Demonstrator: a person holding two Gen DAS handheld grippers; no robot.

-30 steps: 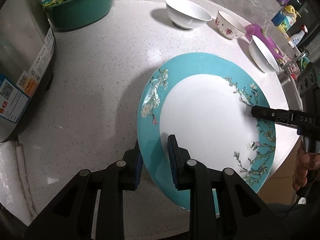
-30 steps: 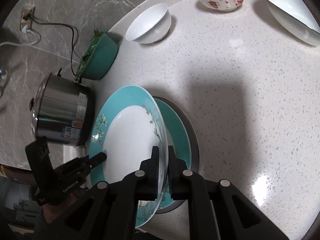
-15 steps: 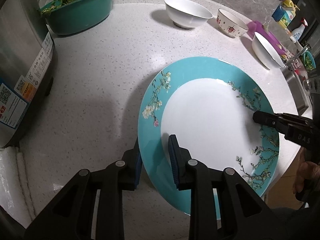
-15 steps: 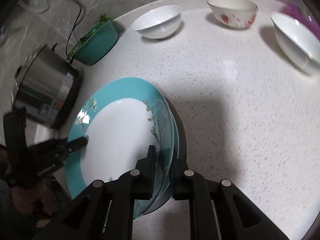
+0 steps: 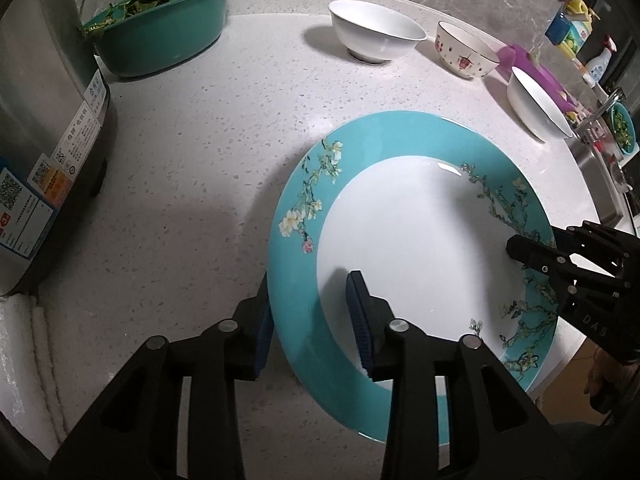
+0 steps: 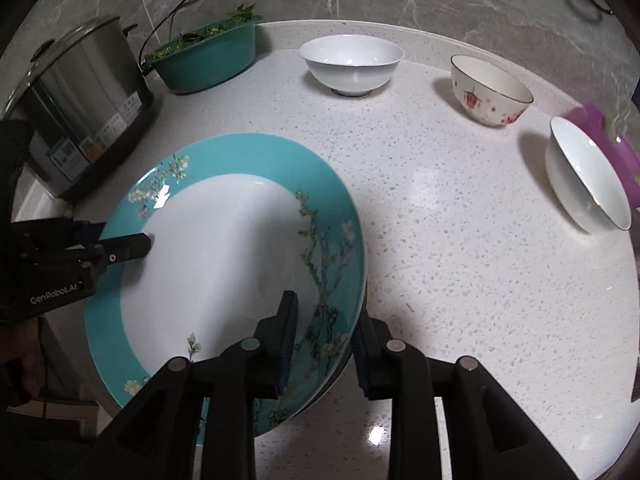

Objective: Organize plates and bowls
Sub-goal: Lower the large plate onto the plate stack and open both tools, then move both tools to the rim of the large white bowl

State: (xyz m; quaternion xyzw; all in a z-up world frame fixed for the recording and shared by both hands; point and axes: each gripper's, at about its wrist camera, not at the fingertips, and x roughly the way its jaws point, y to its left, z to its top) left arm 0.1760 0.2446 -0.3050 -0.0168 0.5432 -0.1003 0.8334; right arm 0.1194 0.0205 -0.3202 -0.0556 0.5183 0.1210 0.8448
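Observation:
A teal plate (image 5: 408,216) with a white centre and flower sprigs lies flat on the white counter, on another plate whose dark edge shows beneath it (image 6: 362,300). My left gripper (image 5: 310,320) is open, its jaws astride the plate's near rim. My right gripper (image 6: 322,340) is open too, its jaws astride the opposite rim. A white bowl (image 5: 376,36), a red-patterned bowl (image 5: 464,54) and a tilted white bowl (image 5: 536,102) stand at the back right.
A steel cooker (image 5: 36,120) stands at the left. A teal basin of greens (image 5: 160,32) sits behind it. A purple item (image 6: 616,152) lies behind the tilted bowl. A sink and bottles (image 5: 592,68) are at the far right.
The teal plate went from tilted to lying flat on the lower plate. Both grippers' jaws have spread apart and let go of its rim.

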